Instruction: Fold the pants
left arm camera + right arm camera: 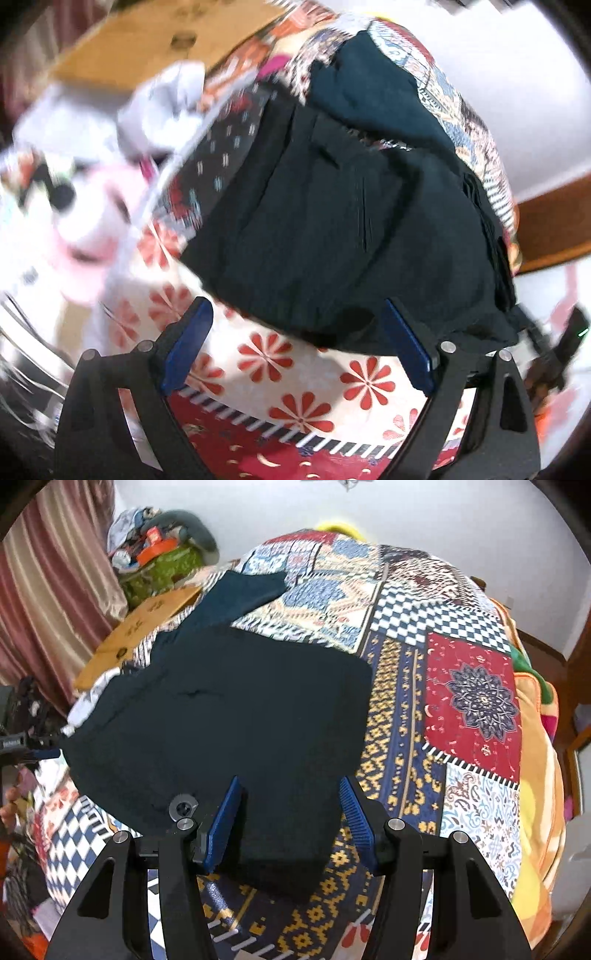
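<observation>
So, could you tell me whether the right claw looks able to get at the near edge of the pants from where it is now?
Probably yes. The right claw is open and the pants lie flat on the bedspread with their near edge already between its fingers; nothing blocks it.

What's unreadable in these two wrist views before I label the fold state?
- Left wrist view: the white and pink plush toy and everything at the left edge are smeared by motion blur.
- Both views: the dark pants show almost no seams or layers, so the fold count is unclear.
- Right wrist view: the pants' near corner runs down between the right hand-held gripper fingers; contact cannot be told.
- Left wrist view: the left hand-held gripper is open, its height above the patterned bedspread unclear.
</observation>
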A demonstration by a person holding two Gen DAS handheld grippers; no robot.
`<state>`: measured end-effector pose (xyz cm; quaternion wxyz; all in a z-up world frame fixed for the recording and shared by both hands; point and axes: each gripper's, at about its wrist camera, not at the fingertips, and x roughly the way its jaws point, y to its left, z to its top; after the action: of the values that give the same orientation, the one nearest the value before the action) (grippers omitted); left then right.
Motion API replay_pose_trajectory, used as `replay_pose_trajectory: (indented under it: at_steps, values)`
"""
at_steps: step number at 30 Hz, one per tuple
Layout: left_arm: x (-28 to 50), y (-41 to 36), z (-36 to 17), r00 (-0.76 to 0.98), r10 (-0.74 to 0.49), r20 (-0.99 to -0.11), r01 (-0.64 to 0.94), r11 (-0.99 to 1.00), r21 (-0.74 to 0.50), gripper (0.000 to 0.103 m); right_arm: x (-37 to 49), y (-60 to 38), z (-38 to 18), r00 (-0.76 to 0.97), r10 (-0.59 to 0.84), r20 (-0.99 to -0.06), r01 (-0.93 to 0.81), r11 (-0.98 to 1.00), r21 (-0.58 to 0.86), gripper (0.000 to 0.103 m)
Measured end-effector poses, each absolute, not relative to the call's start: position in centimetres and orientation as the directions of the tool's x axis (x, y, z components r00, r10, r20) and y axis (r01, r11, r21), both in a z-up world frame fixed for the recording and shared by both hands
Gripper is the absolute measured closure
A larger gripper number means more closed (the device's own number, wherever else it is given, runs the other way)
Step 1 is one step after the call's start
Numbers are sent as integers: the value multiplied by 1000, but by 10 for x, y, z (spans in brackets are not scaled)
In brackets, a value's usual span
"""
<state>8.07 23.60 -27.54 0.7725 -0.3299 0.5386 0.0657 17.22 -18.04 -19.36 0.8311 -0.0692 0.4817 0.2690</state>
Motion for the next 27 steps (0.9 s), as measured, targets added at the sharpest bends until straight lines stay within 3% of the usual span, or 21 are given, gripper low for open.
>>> replay_pose_trajectory:
  at_steps: [7,14,16,18,20,24,27]
  values:
    - [91,242,-319,383,-434,-816,-532,619,-578,10,170,-176,-198,398,366,-841,-507,852,131,51]
    - [109,245,-324,422,-400,-814,-569,582,-581,7,169,-176,-199,394,379,-837,-511,848,143,51]
    - [115,242,-320,402,-360,-842,-572,619,-538,20,169,-176,-200,393,382,-836,-509,848,148,51]
    - [120,240,-318,385,-299,-873,-574,663,-480,53,168,-176,-200,394,386,-834,-507,848,153,50]
    - [120,240,-316,395,-294,-871,-585,651,-485,68,168,-177,-200,394,389,-832,-504,849,159,50]
    - [118,243,-305,412,-212,-886,-585,685,-435,82,167,-176,-199,396,391,-831,-500,851,162,50]
    - [121,234,-276,441,-96,-892,-550,757,-353,86,166,-177,-199,396,395,-829,-497,851,168,50]
